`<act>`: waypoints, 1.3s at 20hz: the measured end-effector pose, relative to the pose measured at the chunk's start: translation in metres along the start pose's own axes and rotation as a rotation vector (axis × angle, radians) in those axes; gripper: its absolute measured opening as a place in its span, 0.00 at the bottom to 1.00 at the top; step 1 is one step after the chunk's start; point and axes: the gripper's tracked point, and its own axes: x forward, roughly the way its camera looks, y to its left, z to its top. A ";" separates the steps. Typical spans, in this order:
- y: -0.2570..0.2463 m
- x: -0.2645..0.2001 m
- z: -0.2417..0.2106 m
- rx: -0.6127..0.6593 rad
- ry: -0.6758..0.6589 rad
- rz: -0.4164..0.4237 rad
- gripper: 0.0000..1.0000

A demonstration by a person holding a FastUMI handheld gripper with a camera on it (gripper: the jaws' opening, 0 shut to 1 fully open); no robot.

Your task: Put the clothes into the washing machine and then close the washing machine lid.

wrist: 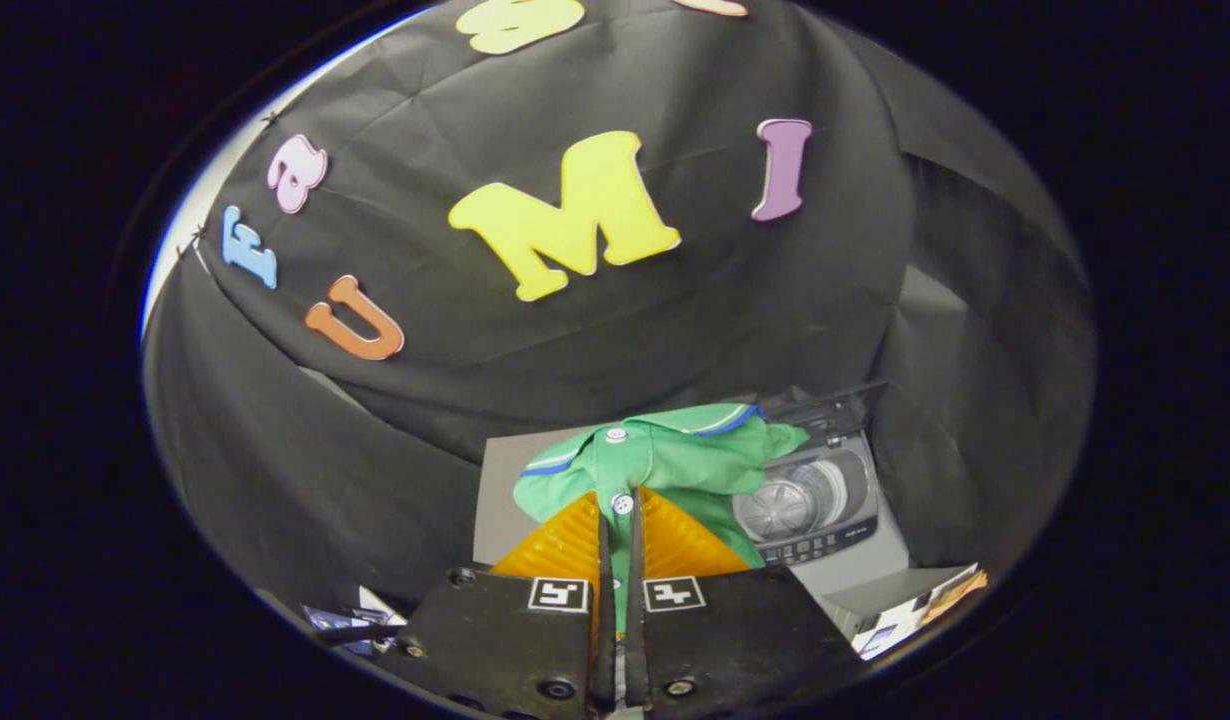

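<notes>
Black cloth is draping the booth behind and to both sides, and below it a small top-loading washer (810, 500) is sitting beyond my fingers, off to their right, its lid (825, 408) standing open so the drum is showing. I am the gripper (620, 525), and my fingers are pressing nearly together, pinching a green shirt (675, 460) by its buttoned front. I am holding it bunched ahead of my fingertips, lifted clear so it hangs free, its far edge overlapping the washer's opening. I judge the shirt is being carried toward the drum; the lid is open because loading comes first.
</notes>
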 end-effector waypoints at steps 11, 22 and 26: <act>-0.095 -0.021 -0.021 0.093 -0.012 -0.086 0.07; -0.179 0.070 -0.045 0.119 0.108 -0.097 0.07; -0.208 0.106 -0.052 0.133 0.167 -0.102 0.07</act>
